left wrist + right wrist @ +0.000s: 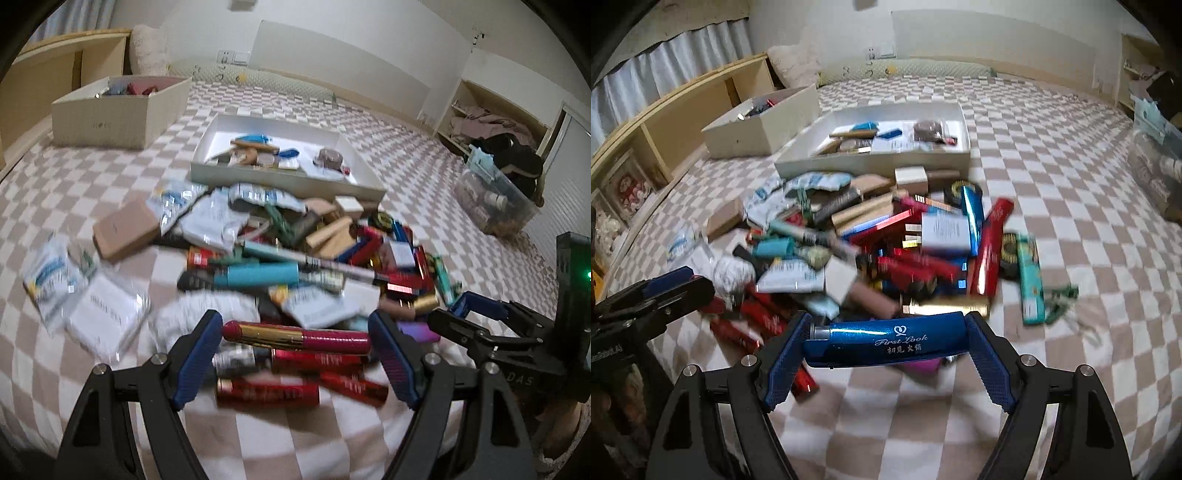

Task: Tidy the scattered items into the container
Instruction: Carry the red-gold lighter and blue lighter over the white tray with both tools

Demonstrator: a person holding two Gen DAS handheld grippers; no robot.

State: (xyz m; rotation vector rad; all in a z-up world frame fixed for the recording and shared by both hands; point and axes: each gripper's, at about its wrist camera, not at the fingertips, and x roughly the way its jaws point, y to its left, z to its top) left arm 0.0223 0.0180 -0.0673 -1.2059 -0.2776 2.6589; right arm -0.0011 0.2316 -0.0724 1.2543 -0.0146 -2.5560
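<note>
**Both grippers loaded over the pile**

We see the left gripper (295, 334) clamped end to end on a magenta-and-gold tube (295, 336), its blue pads pressing on each end. The tube sits crosswise between the fingers, above red tubes (267, 392) lying on the bed (92, 184).

The right gripper (886, 341) holds a glossy blue tube (886, 345) the same way, crosswise, pads on both ends. White lettering reads "First Look" along its side. In the left view, the right gripper shows at the right edge, just beside the left one.

The pile (886, 251) of scattered items spreads across the checked bedcover: red, blue and teal boxes, tubes, white sachets, a brown carton (127, 230). Much of it is blurred.

Beyond the pile, touching its far edge, lies the shallow white tray (288, 181) with a few items already inside. A deeper cream box (114, 118) stands further back on the left, well apart from the tray. A clear bin (495, 199) sits off to the right.
</note>
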